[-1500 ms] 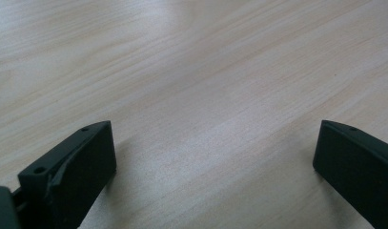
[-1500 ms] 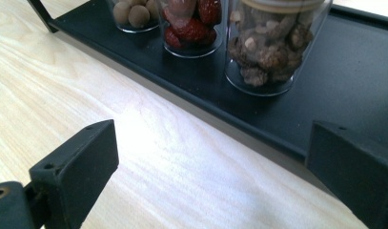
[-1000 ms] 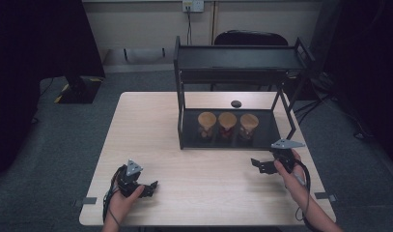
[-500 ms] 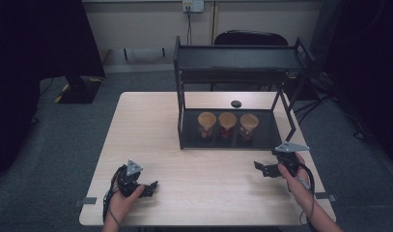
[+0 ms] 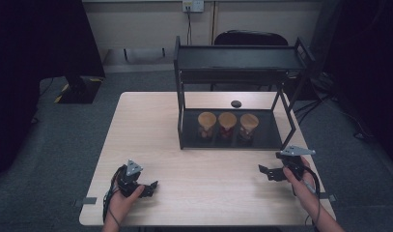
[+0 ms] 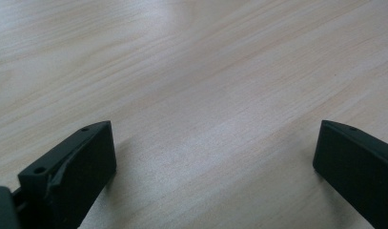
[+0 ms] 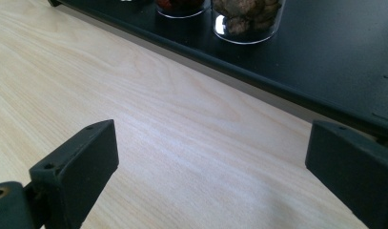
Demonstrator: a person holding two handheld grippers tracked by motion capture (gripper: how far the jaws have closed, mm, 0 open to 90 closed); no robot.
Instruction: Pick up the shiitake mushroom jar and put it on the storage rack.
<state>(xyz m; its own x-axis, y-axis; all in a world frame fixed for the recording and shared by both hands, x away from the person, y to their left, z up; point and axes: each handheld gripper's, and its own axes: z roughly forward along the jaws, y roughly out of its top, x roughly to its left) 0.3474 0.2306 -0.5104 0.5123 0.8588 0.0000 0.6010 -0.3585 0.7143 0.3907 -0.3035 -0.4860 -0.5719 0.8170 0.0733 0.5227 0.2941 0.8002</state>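
Nearest the person, the left gripper (image 5: 147, 186) rests low over the pale wooden counter (image 5: 208, 193), its fingers (image 6: 82, 162) spread wide with bare wood between them. Across at the right edge, the right gripper (image 5: 267, 172) hovers with fingers (image 7: 82, 157) likewise released and holding nothing. Beyond it, three glass jars (image 5: 228, 124) stand in a row on the bottom tray of the black rack (image 5: 242, 63), well apart from both grippers.

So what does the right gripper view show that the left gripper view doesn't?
The right gripper view alone shows the black shelf base with glass jars standing on it, the nearest holding brown lumps. The left gripper view alone shows bare tabletop ahead of its jaws. Both share light wood and two black jaws standing wide apart, with nothing between them.
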